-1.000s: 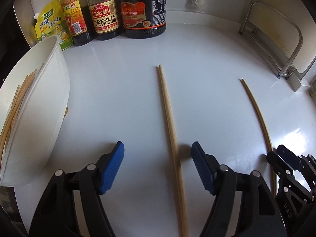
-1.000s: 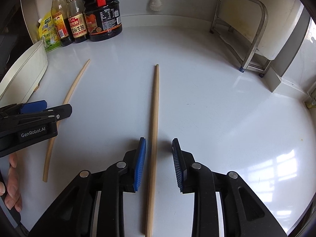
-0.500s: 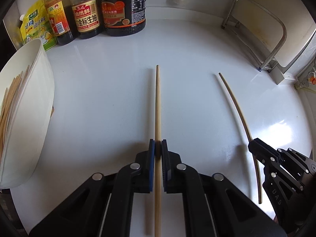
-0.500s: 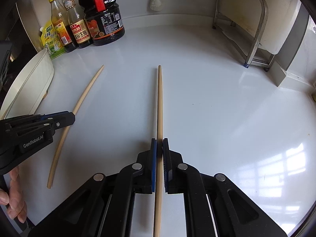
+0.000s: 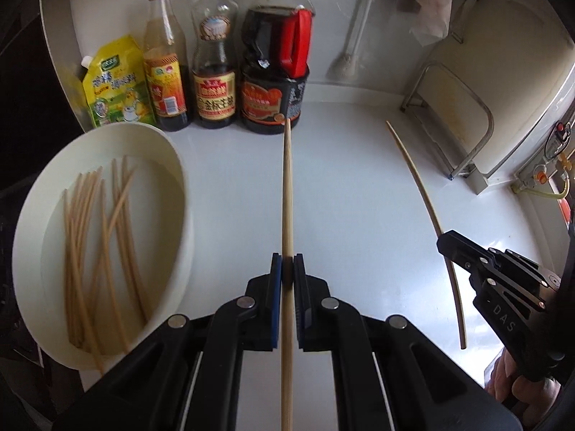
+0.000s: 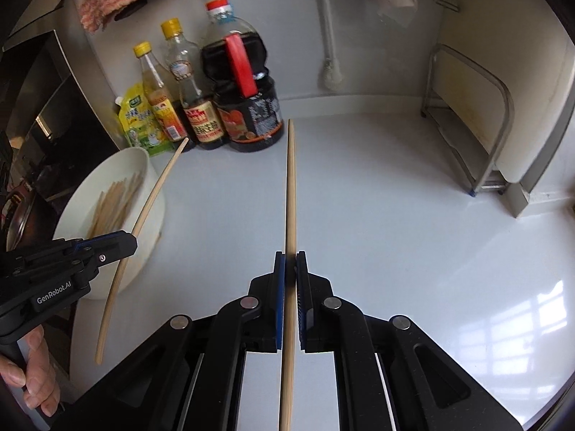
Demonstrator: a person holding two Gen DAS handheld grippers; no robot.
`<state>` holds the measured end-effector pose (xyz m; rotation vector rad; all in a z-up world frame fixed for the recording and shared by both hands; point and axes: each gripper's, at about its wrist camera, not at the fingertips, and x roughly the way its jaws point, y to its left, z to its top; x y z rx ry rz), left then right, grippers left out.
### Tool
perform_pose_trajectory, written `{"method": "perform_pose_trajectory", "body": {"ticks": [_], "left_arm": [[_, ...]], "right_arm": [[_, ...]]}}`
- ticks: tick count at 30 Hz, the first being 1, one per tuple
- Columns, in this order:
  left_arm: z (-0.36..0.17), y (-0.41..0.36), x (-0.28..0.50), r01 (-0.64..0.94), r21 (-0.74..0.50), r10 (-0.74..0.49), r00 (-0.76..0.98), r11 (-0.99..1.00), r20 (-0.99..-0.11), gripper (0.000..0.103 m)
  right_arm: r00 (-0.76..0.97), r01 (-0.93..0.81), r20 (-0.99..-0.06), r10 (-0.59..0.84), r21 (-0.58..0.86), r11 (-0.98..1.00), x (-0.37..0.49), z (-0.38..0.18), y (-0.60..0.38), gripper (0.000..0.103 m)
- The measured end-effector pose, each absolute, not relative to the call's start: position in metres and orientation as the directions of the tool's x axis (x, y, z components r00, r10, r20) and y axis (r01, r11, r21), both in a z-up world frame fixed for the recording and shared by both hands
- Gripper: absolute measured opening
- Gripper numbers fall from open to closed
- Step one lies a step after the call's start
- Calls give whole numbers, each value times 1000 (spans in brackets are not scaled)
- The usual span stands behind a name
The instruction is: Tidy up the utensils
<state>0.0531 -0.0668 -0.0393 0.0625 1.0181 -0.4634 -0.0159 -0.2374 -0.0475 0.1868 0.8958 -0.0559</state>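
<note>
White "GenRobot.AI" marks the left gripper [image 6: 127,242]; "DAS" the right gripper [image 5: 444,240].

On my black left gripper [image 6: 107,248], seen from the right wrist camera, white lettering on the side of the body reads "GenRobot.AI". My black right gripper [image 5: 452,246], seen from the left wrist camera, carries embossed letters "DAS" — whatever comes before them is cut off. The tall clear glass bottle with dark sauce [image 5: 214,72] has a red and gold label with large Chinese characters, too blurred for me to read surely. The yellow-green spouted pouch [image 5: 115,86] also bears Chinese print — not legible.
</note>
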Motion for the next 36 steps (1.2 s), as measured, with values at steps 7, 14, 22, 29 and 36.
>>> {"method": "perform_pose_trajectory", "body": {"ticks": [7, 14, 22, 29, 36], "left_arm": [[-3, 16, 84, 299, -154, -296, 519, 942, -802, 7], [-13, 99, 119, 148, -94, -160, 541, 985, -826, 7], [-48, 135, 145, 91, -102, -134, 491, 991, -861, 8], [-46, 146, 143, 69, -117, -135, 526, 991, -840, 59], [-40, 149, 135, 59, -118, -131, 528, 991, -839, 73]], "right_arm": [[634, -28, -751, 184, 216, 976, 35, -28, -155, 6], [554, -165, -772, 312, 265, 950, 84, -38, -71, 6], [472, -199, -813, 341, 279, 940, 123, -62, -17, 6], [523, -171, -807, 272, 214, 962, 123, -52, -20, 17], [542, -136, -809, 229, 185, 973, 105, -47, -35, 29]]}}
